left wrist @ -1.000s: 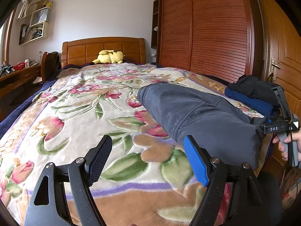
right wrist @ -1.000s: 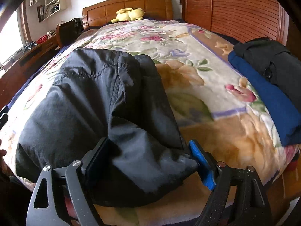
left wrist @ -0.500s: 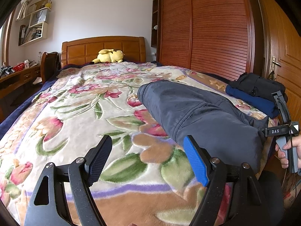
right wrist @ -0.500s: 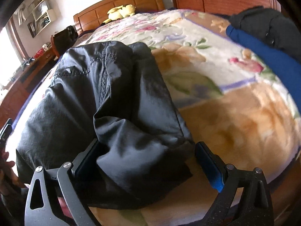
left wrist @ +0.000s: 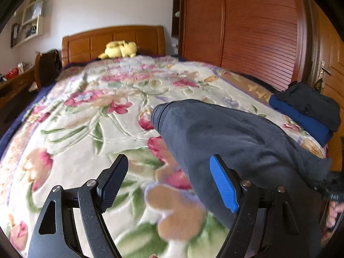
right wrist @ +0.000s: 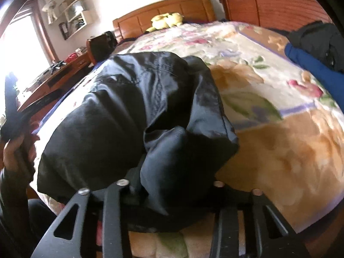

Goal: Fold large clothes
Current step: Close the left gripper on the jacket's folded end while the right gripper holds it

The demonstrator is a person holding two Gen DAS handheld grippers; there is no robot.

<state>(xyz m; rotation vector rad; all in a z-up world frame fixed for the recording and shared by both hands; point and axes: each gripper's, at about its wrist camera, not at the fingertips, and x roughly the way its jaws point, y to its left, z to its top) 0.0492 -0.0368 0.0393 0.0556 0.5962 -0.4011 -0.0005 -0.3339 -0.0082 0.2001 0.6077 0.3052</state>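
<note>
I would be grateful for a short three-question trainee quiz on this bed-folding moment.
1. True or false: the left gripper is open with nothing between its pads.
2. Which garment has the right gripper closed on? A) the dark jacket B) the blue folded garment C) the yellow plush toy
3. Fill in: the blue folded garment lies ____ a black garment near the edge of the floral blanket.

Key
1. True: only the blanket shows between the pads.
2. A: its jaws have just been closing, and the jacket's near edge is bunched between them.
3. Under.
</note>
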